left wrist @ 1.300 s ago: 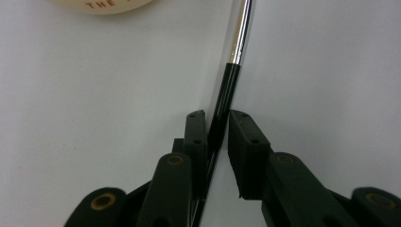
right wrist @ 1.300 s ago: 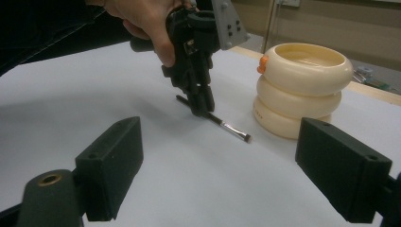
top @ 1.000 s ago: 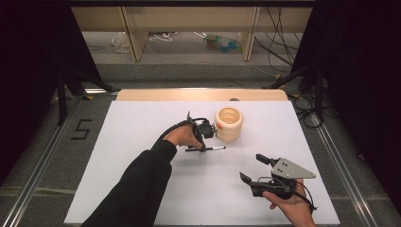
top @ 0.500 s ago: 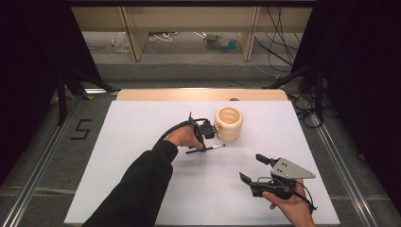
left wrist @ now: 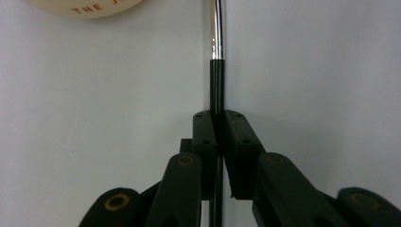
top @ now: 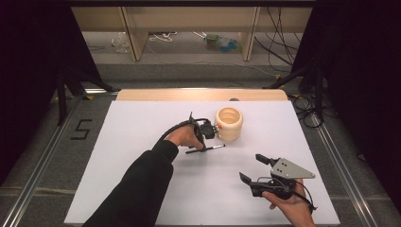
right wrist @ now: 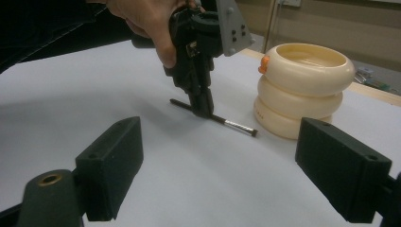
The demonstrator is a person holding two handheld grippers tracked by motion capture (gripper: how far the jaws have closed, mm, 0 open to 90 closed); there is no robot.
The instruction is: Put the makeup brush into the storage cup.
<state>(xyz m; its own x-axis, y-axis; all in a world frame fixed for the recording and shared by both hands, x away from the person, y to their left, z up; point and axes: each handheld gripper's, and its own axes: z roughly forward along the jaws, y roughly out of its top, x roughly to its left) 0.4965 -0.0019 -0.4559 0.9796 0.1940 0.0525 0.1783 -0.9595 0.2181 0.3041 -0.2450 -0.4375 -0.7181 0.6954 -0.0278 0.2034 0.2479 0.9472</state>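
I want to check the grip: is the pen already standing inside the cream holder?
No, the pen lies flat on the table beside the cream holder, with the left gripper closed on its shaft.

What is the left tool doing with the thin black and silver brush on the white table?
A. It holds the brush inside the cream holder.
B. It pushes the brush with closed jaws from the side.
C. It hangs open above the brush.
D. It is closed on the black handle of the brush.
D: in the left gripper view the left tool has both pads pressed on the black handle of the brush, which lies on the table beside the cream holder.
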